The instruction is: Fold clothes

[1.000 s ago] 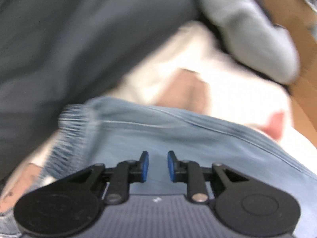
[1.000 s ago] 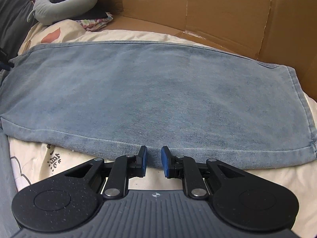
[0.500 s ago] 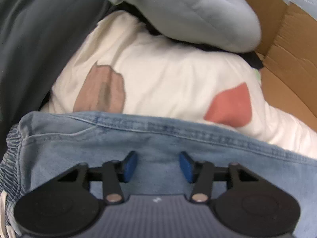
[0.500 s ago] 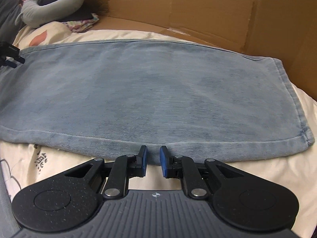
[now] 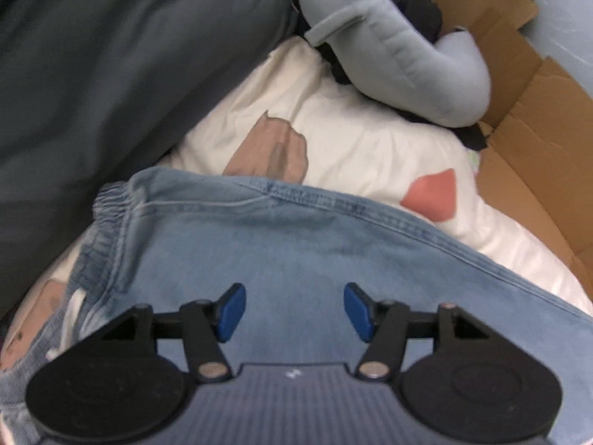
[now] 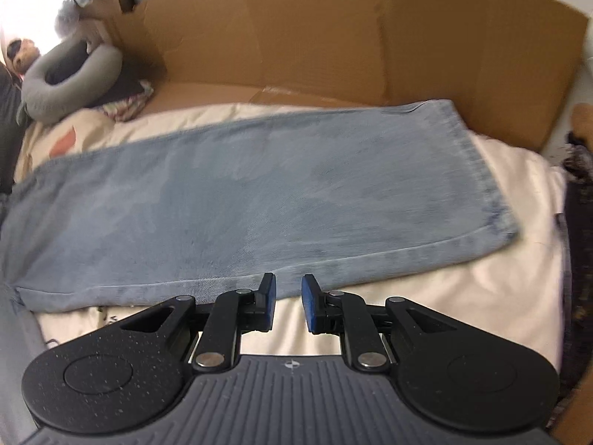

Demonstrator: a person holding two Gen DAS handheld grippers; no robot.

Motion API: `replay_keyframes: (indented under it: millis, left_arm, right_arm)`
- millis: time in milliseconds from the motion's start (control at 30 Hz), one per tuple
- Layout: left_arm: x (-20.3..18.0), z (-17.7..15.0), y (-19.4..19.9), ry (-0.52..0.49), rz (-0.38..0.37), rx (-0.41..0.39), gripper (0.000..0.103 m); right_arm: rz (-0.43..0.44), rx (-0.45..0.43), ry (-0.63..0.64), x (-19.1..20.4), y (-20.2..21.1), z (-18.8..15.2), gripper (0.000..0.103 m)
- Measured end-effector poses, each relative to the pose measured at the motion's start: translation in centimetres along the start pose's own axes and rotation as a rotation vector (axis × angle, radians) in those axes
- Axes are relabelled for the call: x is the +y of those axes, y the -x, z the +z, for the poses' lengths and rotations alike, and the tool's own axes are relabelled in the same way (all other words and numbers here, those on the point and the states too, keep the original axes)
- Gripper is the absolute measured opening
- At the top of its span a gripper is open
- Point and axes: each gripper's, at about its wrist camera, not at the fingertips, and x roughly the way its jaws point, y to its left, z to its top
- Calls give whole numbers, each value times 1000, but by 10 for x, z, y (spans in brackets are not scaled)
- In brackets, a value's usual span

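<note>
a: while the left gripper (image 5: 294, 311) hangs above the waist end of the jeans (image 5: 296, 259), its 2 blue pads are spread wide with nothing between them.

b: where do the jeans lie?

a: flat and lengthwise on a cream bedsheet (image 6: 463, 296) printed with leaf shapes (1 brown, 1 red in the left wrist view). the elastic waistband (image 5: 107, 204) bunches at the left, and the hem end (image 6: 485, 185) lies near a cardboard wall (image 6: 333, 37).

b: and the right gripper?

a: the right gripper (image 6: 289, 298) sits just over the near long edge of the jeans. its pads stand a narrow gap apart, pinching nothing; sheet and denim edge show through the gap.

b: anything else?

a: a grey neck pillow (image 5: 389, 48) rests beyond the waist end, beside dark grey fabric (image 5: 111, 74).
</note>
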Motion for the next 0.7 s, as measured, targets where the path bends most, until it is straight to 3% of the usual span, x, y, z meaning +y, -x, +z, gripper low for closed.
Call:
replay_keyframes:
  millis: [200, 400, 633, 700]
  left_arm:
    - [7, -15, 70, -18, -24, -7, 62]
    - [26, -39, 145, 50, -36, -21, 62]
    - [53, -73, 220, 78, -70, 3, 67]
    - [58, -79, 237, 70, -86, 22, 67]
  right_arm:
    - [-52, -59, -26, -34, 83, 34, 22]
    - [-51, -129, -71, -68, 178, 67, 22]
    - [-25, -161, -52, -91, 267, 63, 23]
    - [-2, -165, -57, -98, 289, 58, 30]
